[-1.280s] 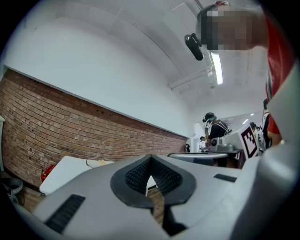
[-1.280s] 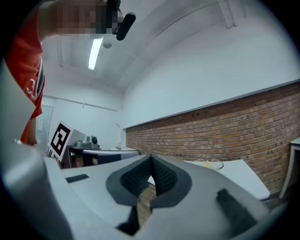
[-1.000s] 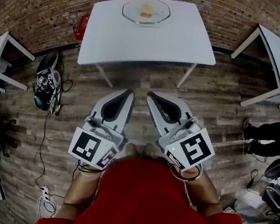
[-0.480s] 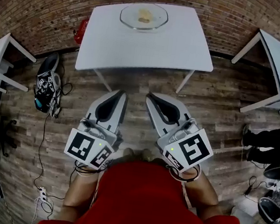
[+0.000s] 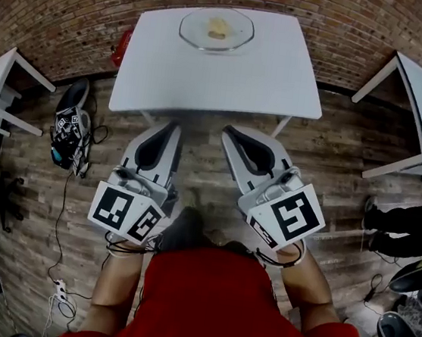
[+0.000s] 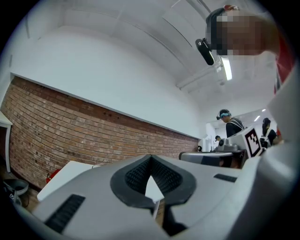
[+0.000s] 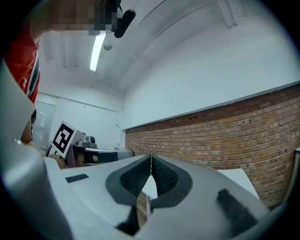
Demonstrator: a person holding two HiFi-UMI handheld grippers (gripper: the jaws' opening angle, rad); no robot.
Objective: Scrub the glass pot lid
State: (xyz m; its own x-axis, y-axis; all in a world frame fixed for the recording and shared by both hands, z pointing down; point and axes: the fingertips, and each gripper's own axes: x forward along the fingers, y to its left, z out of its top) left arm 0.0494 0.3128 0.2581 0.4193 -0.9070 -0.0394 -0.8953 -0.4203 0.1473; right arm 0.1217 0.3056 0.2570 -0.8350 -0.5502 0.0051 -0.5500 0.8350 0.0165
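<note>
Glass lid (image 5: 216, 29) is laid flat on the table (image 5: 276, 73), well ahead of the fingertips; it is round, so no long axis is shown. Left gripper (image 5: 172, 126) and right gripper (image 5: 229, 132) are pressed together, empty.

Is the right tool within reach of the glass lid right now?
Probably not: the right tool hangs short of the white table, and the glass lid lies near its far edge. Nothing blocks the way.
</note>
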